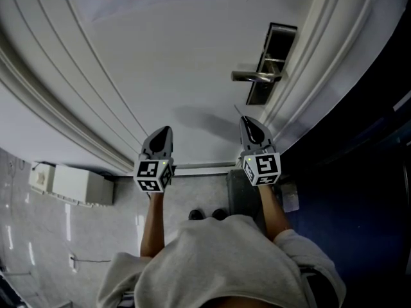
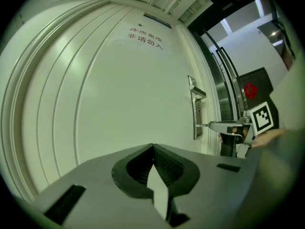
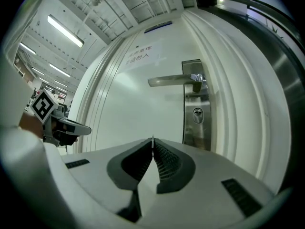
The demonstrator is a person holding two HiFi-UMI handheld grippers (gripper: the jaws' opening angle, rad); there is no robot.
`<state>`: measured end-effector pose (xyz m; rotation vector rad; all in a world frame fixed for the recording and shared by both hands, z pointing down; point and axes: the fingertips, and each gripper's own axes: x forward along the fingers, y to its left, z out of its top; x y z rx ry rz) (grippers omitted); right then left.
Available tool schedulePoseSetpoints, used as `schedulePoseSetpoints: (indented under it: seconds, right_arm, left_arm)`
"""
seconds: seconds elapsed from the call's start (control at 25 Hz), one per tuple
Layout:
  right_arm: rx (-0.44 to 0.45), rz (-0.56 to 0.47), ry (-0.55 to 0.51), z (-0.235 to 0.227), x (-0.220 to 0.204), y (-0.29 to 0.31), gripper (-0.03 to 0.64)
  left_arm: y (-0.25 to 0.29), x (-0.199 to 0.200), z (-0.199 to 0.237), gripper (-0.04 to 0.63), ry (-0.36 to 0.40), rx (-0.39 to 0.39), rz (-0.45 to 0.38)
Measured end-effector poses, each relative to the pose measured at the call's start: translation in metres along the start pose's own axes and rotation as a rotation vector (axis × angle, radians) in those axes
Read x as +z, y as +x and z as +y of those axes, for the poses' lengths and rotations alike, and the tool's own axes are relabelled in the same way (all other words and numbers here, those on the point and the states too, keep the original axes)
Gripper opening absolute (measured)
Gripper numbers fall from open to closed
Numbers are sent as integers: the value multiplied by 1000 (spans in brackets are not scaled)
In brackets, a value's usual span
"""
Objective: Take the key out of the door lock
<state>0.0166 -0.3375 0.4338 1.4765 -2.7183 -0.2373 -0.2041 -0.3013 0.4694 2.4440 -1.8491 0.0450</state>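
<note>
A white door (image 1: 167, 63) carries a steel lock plate (image 3: 194, 128) with a lever handle (image 3: 171, 80) above a keyhole (image 3: 197, 113) that looks empty. My right gripper (image 1: 246, 119) hangs a short way in front of the plate, shut on a thin key (image 2: 202, 125). The key pokes out of its tips toward the plate and shows only as a sliver (image 3: 152, 139) in the right gripper view. Out to the left, my left gripper (image 1: 164, 130) faces bare door panel, shut with nothing in it.
A paper sign with red print (image 2: 145, 37) is stuck high on the door. Raised mouldings (image 1: 321, 63) frame the door on the right, with a dark opening (image 1: 359, 172) beyond. A grey box (image 1: 70, 183) sits on the floor at left, and the person's shoes (image 1: 209, 215) are below.
</note>
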Motion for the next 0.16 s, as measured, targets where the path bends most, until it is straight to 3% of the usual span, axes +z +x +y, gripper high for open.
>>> schedulePoseSetpoints:
  seconds: [0.16]
  right_arm:
    - [2,3,1,-1,-1,1,29]
  left_arm:
    - [3,1,-2,17,1,-5,1]
